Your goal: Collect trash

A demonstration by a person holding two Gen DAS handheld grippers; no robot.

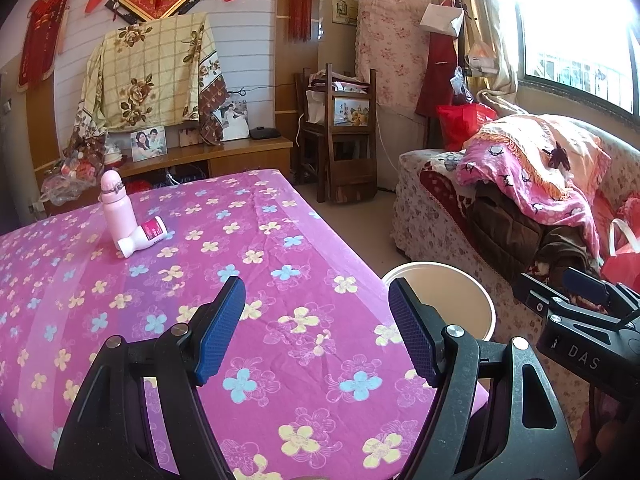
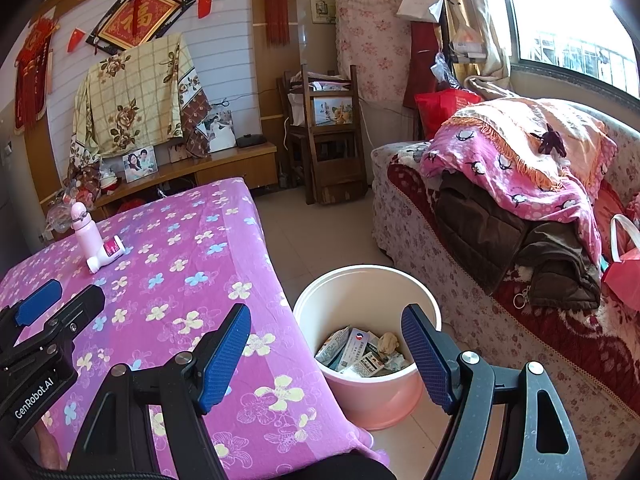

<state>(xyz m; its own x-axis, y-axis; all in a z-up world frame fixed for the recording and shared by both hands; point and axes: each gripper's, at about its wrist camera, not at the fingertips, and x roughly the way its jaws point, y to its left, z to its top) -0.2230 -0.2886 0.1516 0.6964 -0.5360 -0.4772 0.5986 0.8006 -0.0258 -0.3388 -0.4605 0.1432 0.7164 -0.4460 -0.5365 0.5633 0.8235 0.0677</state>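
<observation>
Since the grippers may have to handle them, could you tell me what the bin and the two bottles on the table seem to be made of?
Bin: probably plastic, with smooth, slightly glossy pale walls and a thin moulded rim.
Upright pink bottle: smooth and matt; plastic or coated metal, unclear.
Lying white bottle: likely plastic, glossy white with a magenta label.

The left gripper [image 1: 316,300] is held low over the table [image 1: 280,240], its blue pads parted wide with nothing between them. Purple flowered cloth is spread across the tabletop. Far off on the left, a pink bottle [image 1: 113,204] is stood upright, and a white bottle [image 1: 144,236] is laid on its side against its base. The bucket [image 1: 476,292] is glimpsed past the table's right edge. The right gripper [image 1: 580,292] is seen at the right margin.
</observation>
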